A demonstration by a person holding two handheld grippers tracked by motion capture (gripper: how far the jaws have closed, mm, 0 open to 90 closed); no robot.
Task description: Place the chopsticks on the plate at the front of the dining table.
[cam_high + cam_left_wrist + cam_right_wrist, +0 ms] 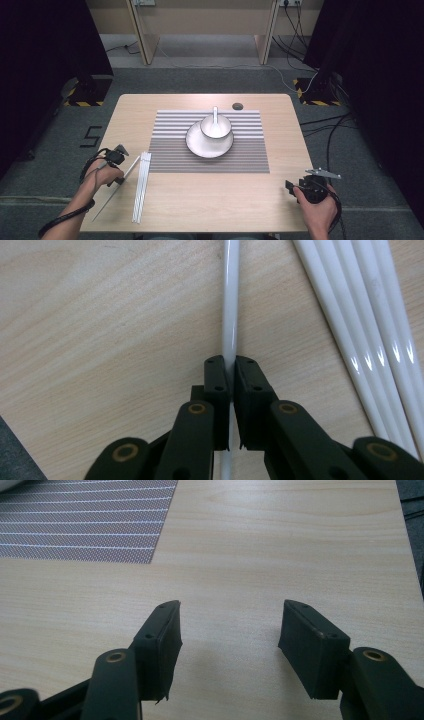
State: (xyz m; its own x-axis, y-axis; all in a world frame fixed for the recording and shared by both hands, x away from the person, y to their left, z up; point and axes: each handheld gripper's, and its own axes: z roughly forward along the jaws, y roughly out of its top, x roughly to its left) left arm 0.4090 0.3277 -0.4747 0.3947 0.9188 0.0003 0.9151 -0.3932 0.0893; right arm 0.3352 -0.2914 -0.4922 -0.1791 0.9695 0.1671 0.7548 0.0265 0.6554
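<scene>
Filling the middle of the high view, the table (200, 200) carries a striped mat (170, 160); lower left, three chopsticks (142, 185) lie bundled, and beside them the left gripper (229, 371) clamps one chopstick (230, 300). Lower right, the right gripper (227, 640) hangs open, holding nothing.

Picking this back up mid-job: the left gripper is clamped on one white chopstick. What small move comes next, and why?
Probably lift the chopstick slightly off the table. The left gripper is shut on it, and it lies apart from the other chopsticks. The right gripper is open over bare wood.
</scene>
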